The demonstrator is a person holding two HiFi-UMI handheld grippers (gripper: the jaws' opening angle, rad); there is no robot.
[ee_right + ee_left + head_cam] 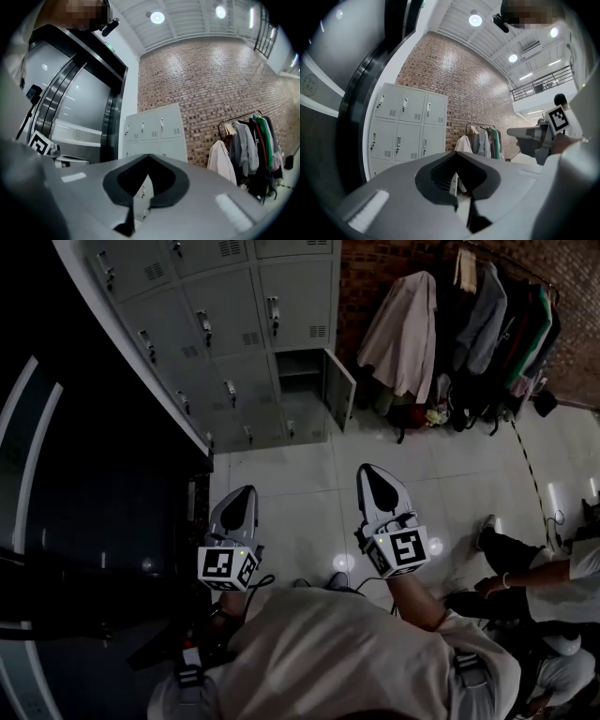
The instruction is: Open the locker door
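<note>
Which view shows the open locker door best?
The head view: the open locker door shows whole, unobstructed. The left gripper view shows perhaps a sliver between its jaws; the right gripper view shows none.

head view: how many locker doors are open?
1: the open locker door, right-end column, second row up from the floor. Rest look shut; the locker bank is cropped at top.

Lockers (246,329) and coat rack (473,324) on tiled floor (300,498)
</note>
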